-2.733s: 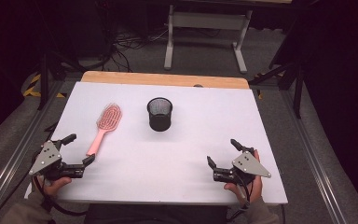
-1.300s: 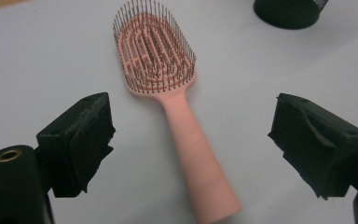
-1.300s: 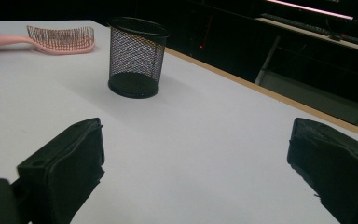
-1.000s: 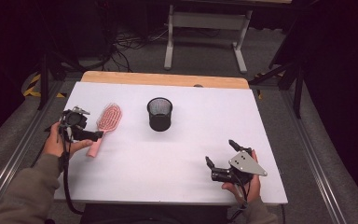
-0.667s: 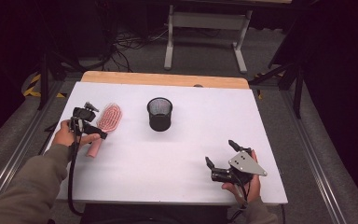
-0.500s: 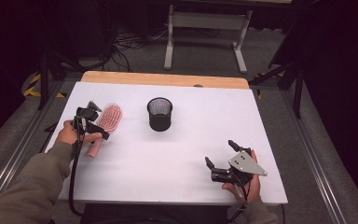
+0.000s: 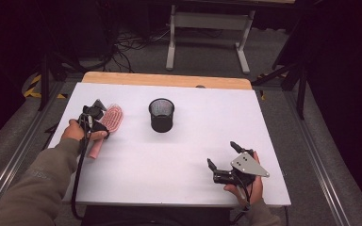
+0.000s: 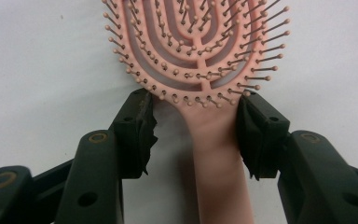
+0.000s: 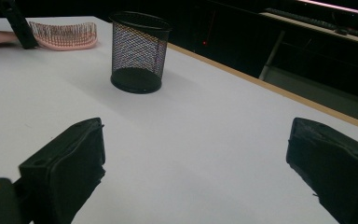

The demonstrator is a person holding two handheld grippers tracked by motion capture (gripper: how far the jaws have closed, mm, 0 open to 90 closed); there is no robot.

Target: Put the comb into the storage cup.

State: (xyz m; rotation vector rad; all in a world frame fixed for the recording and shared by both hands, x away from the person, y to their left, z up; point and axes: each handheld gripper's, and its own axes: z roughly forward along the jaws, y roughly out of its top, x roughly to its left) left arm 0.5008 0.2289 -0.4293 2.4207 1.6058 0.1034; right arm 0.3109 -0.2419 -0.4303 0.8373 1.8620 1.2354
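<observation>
Left gripper view: we look along our left gripper [image 8: 196, 135], whose jaws stand spread on either side of a pink hairbrush [image 8: 200, 65], right where the oval bristled head narrows into the handle. A gap shows beside the left jaw; whether the right jaw touches the brush we cannot tell. From the high view, the brush lies flat, bristles up, near the left edge of the white table [image 7: 179, 160], with a black mesh cup [image 7: 161, 114] standing just to its right. We judge the brush light, stiff plastic and somewhat slick, so the narrow neck looks the surest place to pinch. Our right gripper [image 7: 221, 160] rests near the front right corner, jaws wide apart and empty.
</observation>
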